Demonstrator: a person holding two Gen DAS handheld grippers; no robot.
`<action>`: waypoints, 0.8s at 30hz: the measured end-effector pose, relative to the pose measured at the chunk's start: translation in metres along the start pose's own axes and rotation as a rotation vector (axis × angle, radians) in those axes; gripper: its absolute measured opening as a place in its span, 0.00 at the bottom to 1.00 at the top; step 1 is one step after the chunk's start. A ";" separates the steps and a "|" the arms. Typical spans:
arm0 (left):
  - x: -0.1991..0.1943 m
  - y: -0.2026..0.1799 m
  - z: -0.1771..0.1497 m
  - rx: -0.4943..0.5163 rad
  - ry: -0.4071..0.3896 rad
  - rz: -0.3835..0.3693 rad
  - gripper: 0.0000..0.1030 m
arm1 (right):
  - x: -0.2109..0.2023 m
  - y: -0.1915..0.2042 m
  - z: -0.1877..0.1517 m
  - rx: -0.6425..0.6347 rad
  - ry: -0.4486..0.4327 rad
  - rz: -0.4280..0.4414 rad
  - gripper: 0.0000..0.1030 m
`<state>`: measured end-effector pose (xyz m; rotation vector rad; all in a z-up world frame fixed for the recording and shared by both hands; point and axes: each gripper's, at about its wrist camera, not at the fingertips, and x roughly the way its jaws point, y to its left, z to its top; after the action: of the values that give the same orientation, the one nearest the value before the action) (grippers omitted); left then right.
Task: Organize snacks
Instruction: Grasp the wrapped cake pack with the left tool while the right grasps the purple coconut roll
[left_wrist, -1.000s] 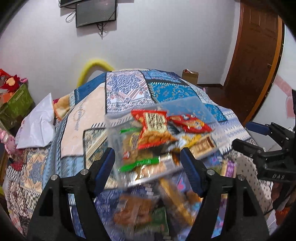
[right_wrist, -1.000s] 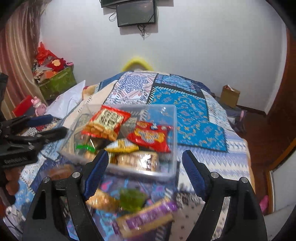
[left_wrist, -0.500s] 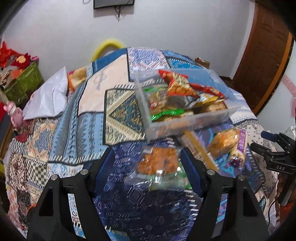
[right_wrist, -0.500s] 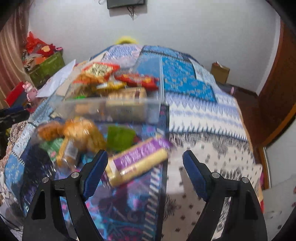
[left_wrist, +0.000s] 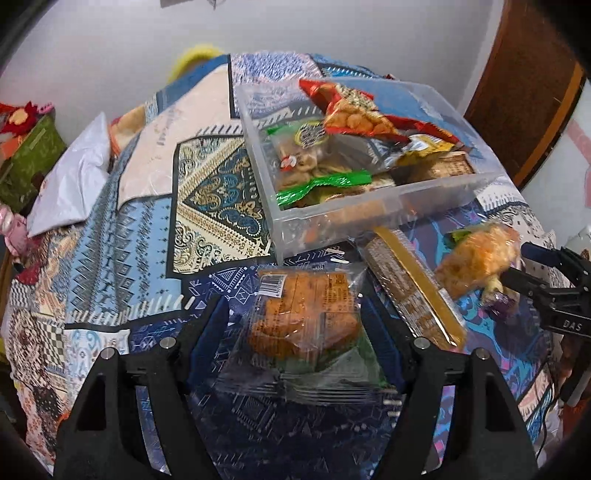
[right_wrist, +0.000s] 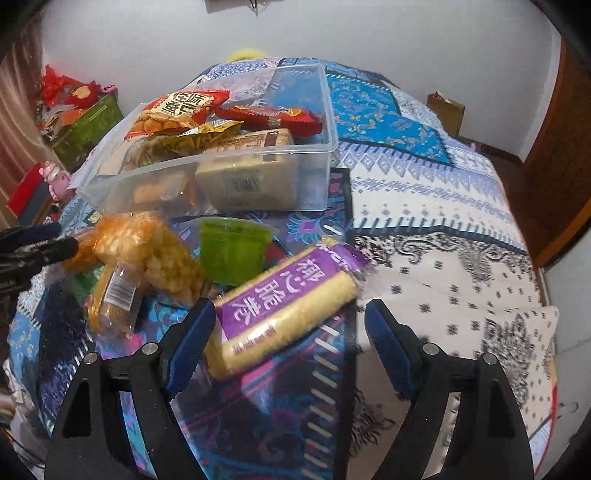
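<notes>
Patterned bedspread (left_wrist: 147, 236) underneath. Left gripper (left_wrist: 295, 332) open, straddling orange cake packet (left_wrist: 303, 314), probably aligned for pickup. Right gripper (right_wrist: 290, 328) open around purple wafer pack (right_wrist: 284, 295). Clear bin (right_wrist: 314, 147) just beyond, already holding snacks.

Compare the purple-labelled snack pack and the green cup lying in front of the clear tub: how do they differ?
The purple-labelled snack pack is long, flat and pale yellow with printed characters; the green cup is short, round and plain. The pack lies partly between the right gripper's open fingers; the cup sits farther off, nearer the clear tub. Both rest on the bedspread, outside the tub.
</notes>
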<state>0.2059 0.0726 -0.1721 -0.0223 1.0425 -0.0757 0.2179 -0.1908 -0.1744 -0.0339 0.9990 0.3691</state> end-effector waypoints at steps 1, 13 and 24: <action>0.004 0.003 0.001 -0.014 0.006 -0.009 0.79 | 0.002 0.000 0.001 0.006 0.003 0.006 0.79; 0.034 -0.002 -0.004 -0.022 0.065 -0.037 0.80 | 0.014 0.008 -0.003 -0.019 0.014 0.026 0.76; 0.013 -0.011 -0.017 0.014 -0.028 0.046 0.70 | -0.007 0.001 -0.021 -0.046 -0.005 0.044 0.46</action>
<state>0.1968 0.0614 -0.1911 0.0137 1.0140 -0.0410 0.1970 -0.1958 -0.1802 -0.0525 0.9874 0.4328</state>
